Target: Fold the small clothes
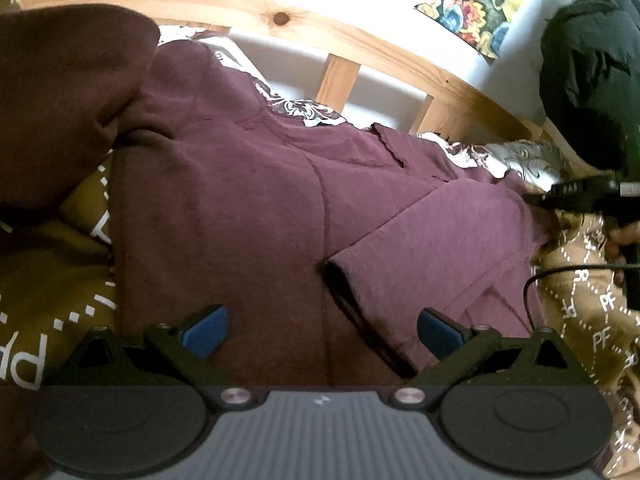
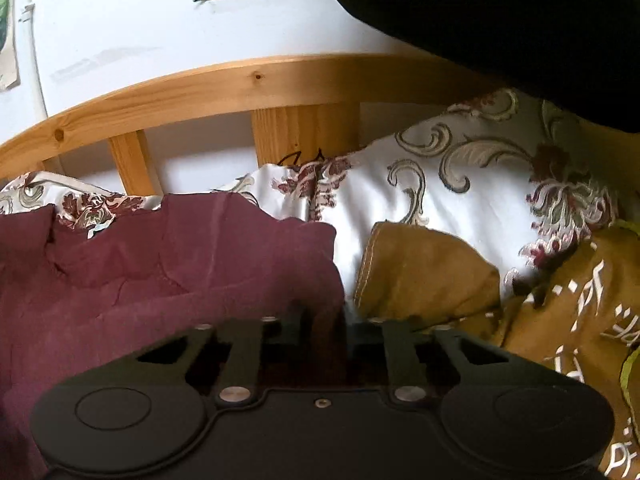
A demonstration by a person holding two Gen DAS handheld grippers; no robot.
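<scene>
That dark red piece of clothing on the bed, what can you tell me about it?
The shirt is a maroon, soft-looking knit top with seams and a short sleeve folded across its front. It lies spread and rumpled on the bedding, partly over a mustard garment. The right tongs are shut on its edge; the left tongs hover open above it.

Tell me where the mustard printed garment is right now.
In the right wrist view the mustard printed garment lies on the floral bedsheet, right of the maroon shirt. The left wrist view shows it at both edges, under that shirt.
</scene>
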